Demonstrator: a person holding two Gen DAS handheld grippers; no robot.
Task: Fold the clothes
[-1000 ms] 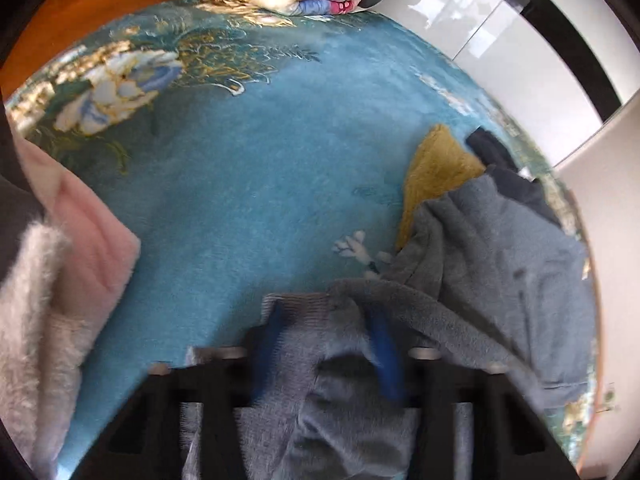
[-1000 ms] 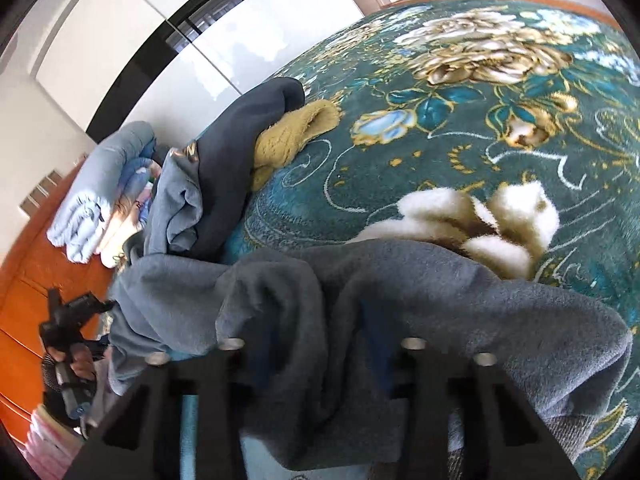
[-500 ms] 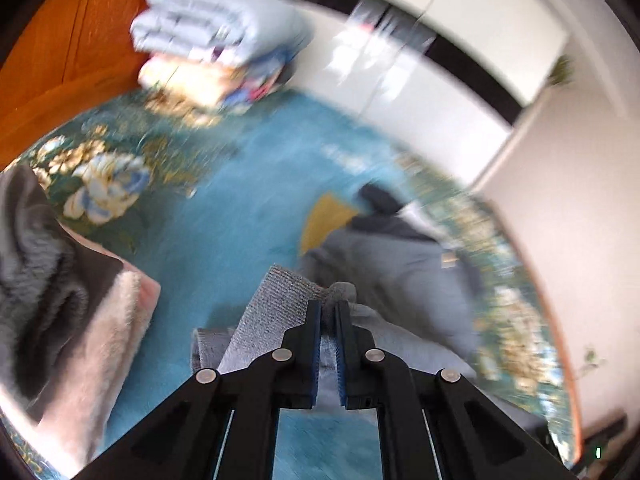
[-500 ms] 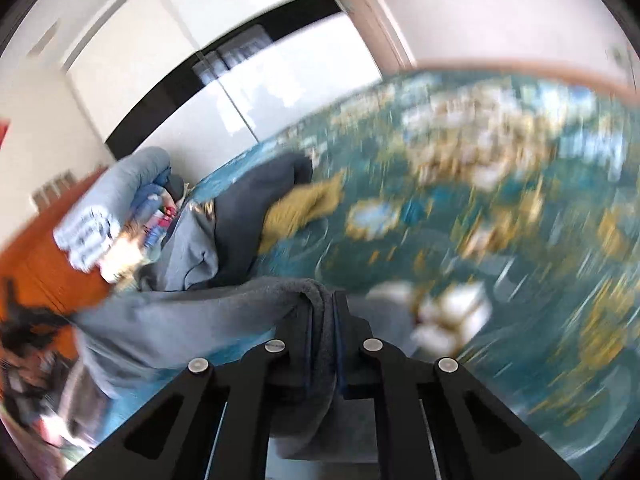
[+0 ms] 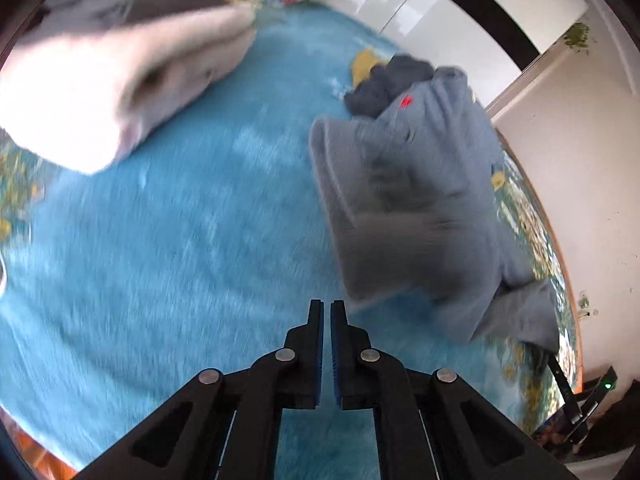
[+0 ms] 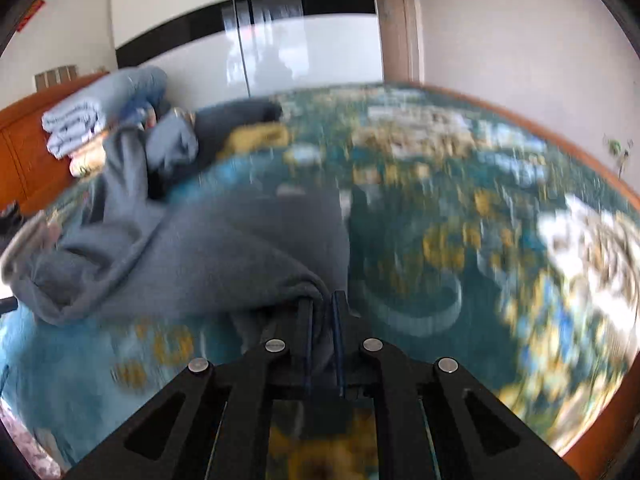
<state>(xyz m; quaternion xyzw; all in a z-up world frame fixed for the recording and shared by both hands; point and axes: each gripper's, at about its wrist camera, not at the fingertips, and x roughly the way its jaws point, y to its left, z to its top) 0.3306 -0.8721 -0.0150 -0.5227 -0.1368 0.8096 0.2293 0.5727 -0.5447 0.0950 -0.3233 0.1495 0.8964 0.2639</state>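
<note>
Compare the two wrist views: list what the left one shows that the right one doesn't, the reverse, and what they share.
Left wrist only: the left gripper, shut on nothing, above bare blue bedspread; a pale pink garment at upper left.

Right wrist only: the right gripper, shut on a fold of the grey garment; the bedspread's floral pattern; folded light-blue bedding.

Both: the grey garment, the dark garment and yellow cloth behind it, and the white wardrobe.

grey garment [image 5: 416,208]: 1 | yellow cloth [image 5: 364,65]: 1 | folded blanket stack [image 6: 76,128]: 1
</note>
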